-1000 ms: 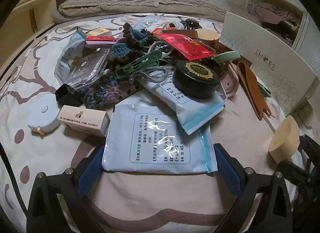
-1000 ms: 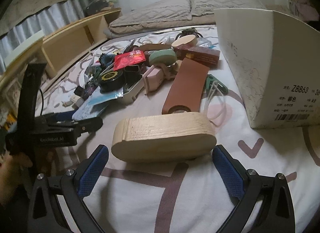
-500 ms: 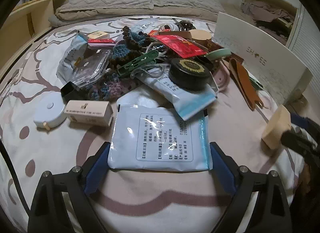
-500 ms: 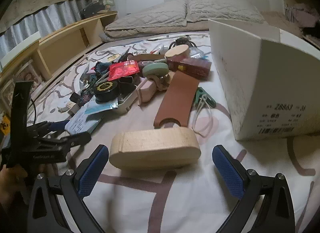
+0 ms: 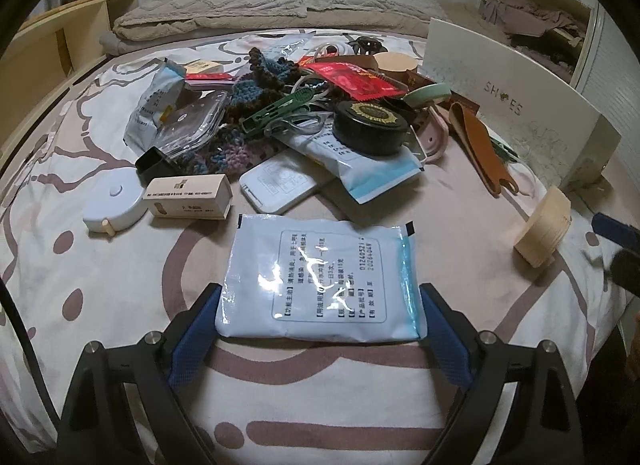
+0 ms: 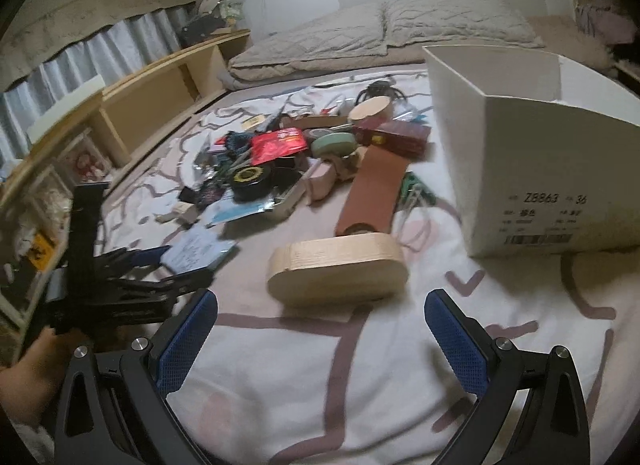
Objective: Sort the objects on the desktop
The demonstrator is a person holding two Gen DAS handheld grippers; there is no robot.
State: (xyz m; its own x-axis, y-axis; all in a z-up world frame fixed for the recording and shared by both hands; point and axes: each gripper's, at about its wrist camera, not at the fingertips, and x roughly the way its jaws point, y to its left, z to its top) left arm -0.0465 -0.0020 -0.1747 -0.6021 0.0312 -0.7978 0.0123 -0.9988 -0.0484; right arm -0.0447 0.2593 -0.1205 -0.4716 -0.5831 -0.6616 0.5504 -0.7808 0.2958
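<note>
Two grippers are seen over a patterned bedspread. The left gripper is shown at the bottom centre of the left wrist view, its blue pads pressed against the two side edges of a pale blue sachet printed with text, so the sachet is held between them. The sachet is lifted clear of the heap of clutter in the middle of the frame, where a black round tin, a red packet, a green clip and a white remote are gathered. A cream carton and a white round tape measure are found at the left of the heap, touching each other. A white shoe box is placed at the upper right.

In the right wrist view, the right gripper is spread wide at the bottom of the frame, with nothing between its blue pads. A wooden oval block is seen just above the gap, near the frame's centre, resting on the bedspread. A brown leather strip lies just behind it, though contact cannot be told. The shoe box fills the right side, well apart from the left gripper at the lower left.
</note>
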